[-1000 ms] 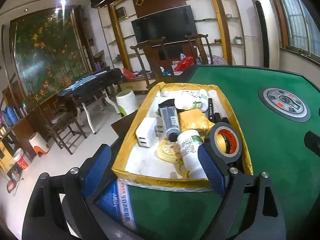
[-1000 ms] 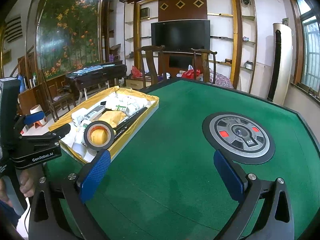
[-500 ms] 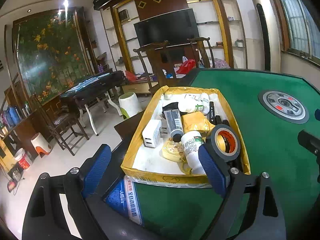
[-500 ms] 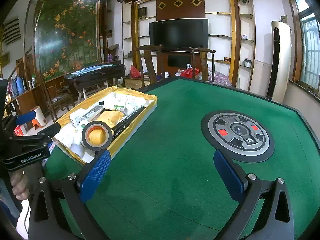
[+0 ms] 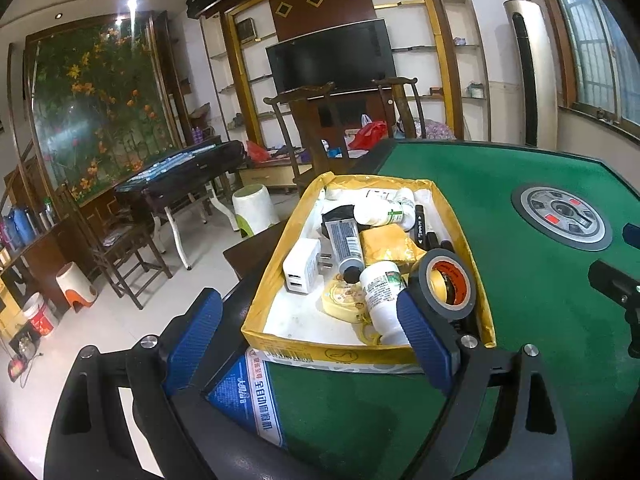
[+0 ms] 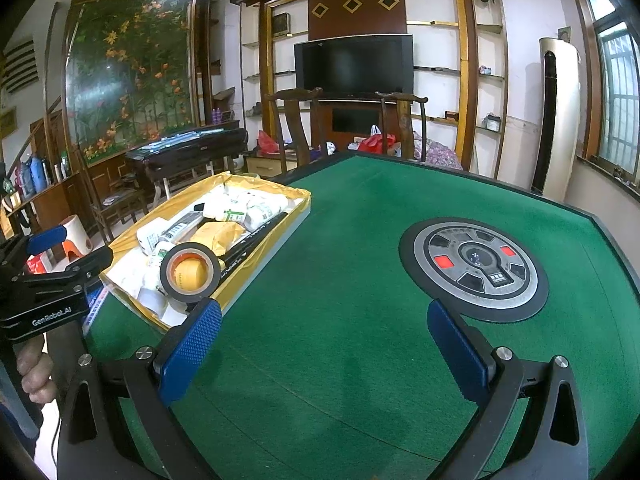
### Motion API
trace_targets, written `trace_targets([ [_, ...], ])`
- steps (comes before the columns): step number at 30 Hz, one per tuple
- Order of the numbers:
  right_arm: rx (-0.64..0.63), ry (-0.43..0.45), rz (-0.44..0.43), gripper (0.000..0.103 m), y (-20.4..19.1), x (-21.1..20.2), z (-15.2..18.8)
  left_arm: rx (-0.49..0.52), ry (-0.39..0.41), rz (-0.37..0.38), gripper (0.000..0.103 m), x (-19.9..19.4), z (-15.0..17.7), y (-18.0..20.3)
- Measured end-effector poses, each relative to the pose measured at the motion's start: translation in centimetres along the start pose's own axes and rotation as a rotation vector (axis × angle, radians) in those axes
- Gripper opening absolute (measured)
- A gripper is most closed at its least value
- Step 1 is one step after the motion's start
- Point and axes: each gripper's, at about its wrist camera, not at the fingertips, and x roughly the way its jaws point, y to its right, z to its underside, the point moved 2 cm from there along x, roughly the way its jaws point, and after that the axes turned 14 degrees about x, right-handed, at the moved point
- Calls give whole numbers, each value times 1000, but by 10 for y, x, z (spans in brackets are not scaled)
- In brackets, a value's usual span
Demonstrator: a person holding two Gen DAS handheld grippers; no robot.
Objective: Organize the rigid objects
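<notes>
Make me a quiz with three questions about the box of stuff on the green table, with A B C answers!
1. Where is the black tape roll?
A. at the near right corner of the yellow box
B. on the round grey dial
C. on the floor

2. What colour are the gripper pads?
A. red
B. blue
C. white

3. How is the left gripper?
A. shut on the tape
B. shut on a bottle
C. open, holding nothing

Answers:
1 A, the roll leans in that corner beside a white bottle.
2 B, both views show blue textured pads.
3 C, its jaws stand wide in front of the box, pressing on nothing.
</notes>
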Motion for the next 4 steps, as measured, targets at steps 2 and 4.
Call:
trace_targets([
  [2,2,-2,2,102,1,0,0,3,7,11,90,-2,-1,1],
  [4,4,-3,11,102,2,0,-1,7,9,33,90,-2,-1,3],
])
